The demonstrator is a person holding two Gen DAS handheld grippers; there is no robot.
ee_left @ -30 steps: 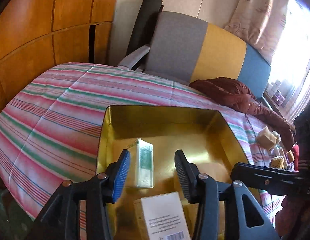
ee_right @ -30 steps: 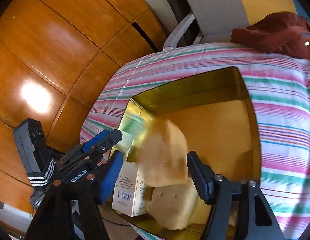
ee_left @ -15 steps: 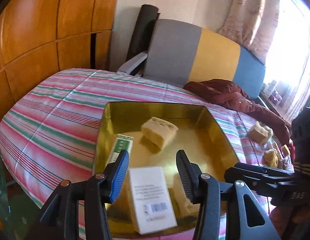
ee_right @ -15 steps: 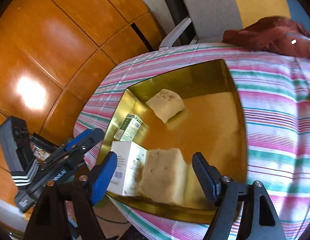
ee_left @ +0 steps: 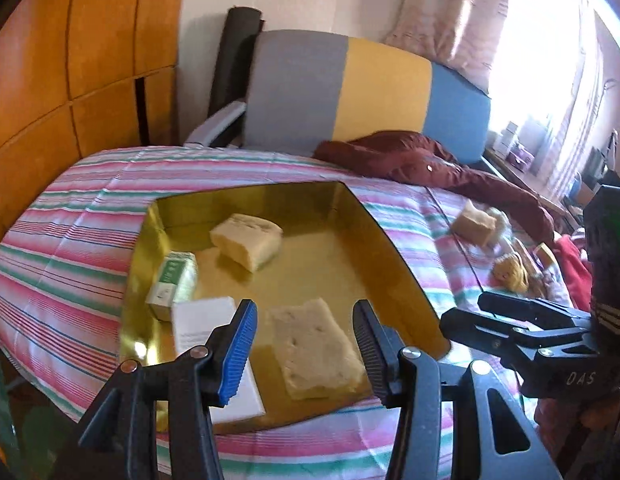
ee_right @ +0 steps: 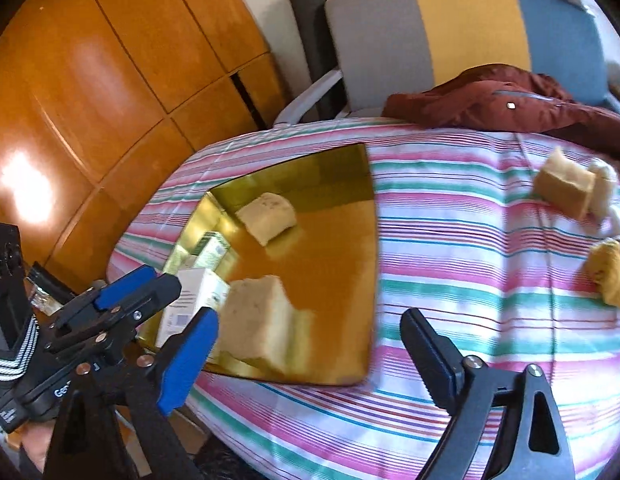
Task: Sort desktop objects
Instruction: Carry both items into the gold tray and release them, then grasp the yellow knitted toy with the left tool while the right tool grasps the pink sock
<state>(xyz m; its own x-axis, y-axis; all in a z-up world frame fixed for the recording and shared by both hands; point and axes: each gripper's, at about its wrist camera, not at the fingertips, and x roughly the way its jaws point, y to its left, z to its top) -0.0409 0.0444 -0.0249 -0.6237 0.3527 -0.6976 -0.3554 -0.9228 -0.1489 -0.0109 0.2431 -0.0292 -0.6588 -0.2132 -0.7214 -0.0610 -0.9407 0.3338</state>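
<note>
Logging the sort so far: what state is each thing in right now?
Left tool: open, empty.
Right tool: open, empty.
Gold tray: holds four items.
Far sponge: in tray.
Near sponge: in tray.
Green box: in tray, on its side.
White box: in tray.
Tan block: on cloth, unsorted.
Yellow toy: on cloth, unsorted.

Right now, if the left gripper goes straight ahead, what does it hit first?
Likely the near sponge in the gold tray; it lies between the open left gripper's fingers, though depth is unclear.
</note>
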